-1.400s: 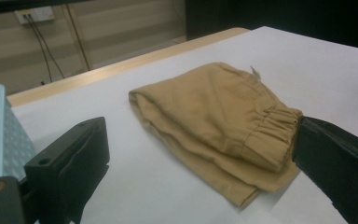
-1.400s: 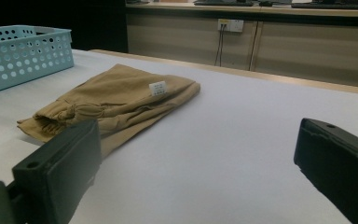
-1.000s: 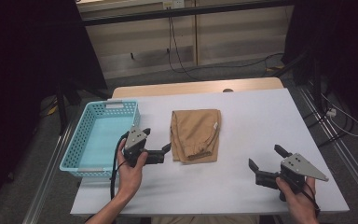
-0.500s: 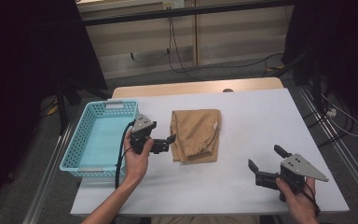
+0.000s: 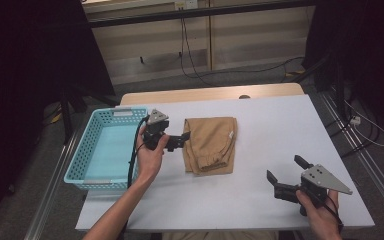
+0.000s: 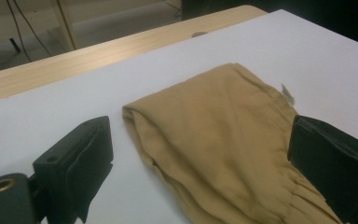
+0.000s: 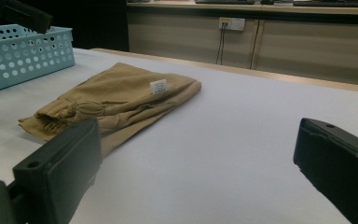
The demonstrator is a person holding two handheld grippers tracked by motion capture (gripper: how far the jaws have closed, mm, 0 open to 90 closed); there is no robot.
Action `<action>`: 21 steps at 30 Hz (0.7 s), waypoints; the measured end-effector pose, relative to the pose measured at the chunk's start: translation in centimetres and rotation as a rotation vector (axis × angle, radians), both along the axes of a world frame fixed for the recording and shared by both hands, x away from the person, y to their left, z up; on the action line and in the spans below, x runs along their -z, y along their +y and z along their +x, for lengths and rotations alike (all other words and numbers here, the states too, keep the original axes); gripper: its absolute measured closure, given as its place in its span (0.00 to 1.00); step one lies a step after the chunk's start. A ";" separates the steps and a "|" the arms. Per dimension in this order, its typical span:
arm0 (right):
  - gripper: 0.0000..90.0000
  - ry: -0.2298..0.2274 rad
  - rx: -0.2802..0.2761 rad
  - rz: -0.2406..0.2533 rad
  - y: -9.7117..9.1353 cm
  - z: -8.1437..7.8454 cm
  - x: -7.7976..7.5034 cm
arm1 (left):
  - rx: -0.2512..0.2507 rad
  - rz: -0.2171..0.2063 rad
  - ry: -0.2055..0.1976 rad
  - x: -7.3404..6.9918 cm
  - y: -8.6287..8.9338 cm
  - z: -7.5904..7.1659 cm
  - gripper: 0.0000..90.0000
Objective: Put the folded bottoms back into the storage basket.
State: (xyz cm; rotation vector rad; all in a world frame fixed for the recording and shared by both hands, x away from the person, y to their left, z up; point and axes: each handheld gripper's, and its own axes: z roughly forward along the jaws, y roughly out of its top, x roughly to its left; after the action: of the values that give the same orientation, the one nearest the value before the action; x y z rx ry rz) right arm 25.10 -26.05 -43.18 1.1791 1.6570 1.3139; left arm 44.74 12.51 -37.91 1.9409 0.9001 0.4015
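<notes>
White bench [image 5: 280, 130], basket [image 5: 105, 150] at 9 o'clock. Folded trousers [image 5: 211, 144] lie centre, long axis 12–6. Left gripper [image 5: 176, 140], fingers wide open and empty, sits just at their 9 o'clock edge; right gripper [image 5: 283, 176], open, well apart at 4 o'clock.

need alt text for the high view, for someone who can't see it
A person's left gripper, jaws open, hovers at the left edge of folded tan trousers on a white table. A light blue basket sits at the table's left side. The right gripper, also open, is held low near the table's front right corner.
</notes>
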 end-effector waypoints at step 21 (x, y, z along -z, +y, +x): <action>0.01 0.022 -0.012 -0.006 0.0 0.1 0.2 | -0.053 0.093 0.194 3.3 -2.1 2.8 0.09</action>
State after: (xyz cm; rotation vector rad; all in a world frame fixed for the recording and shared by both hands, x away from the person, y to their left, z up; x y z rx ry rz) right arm 25.24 -26.02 -43.35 1.1860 1.6849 1.3067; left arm 47.53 10.39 -41.21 2.0708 1.0758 0.2927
